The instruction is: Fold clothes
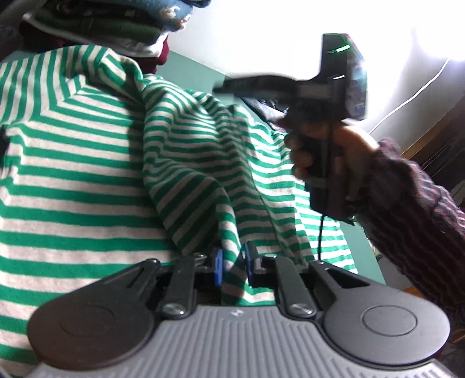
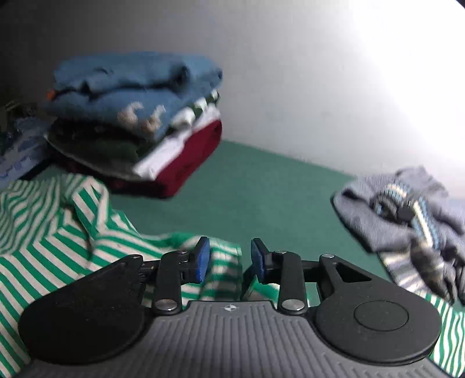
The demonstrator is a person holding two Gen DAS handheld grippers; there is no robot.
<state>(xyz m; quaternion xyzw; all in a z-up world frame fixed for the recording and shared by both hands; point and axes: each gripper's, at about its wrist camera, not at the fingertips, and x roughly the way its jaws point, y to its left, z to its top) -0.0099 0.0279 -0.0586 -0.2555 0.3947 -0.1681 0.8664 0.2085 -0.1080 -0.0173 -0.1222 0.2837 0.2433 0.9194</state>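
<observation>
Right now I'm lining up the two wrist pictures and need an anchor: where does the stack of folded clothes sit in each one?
Left wrist view: the stack of folded clothes sits at the top left corner, cut off by the edge, behind the green-striped shirt.
Right wrist view: the stack stands upper left of centre on the green surface, blue garments on top.
Shared landmark: the striped shirt, lying in front of the stack in both.
</observation>
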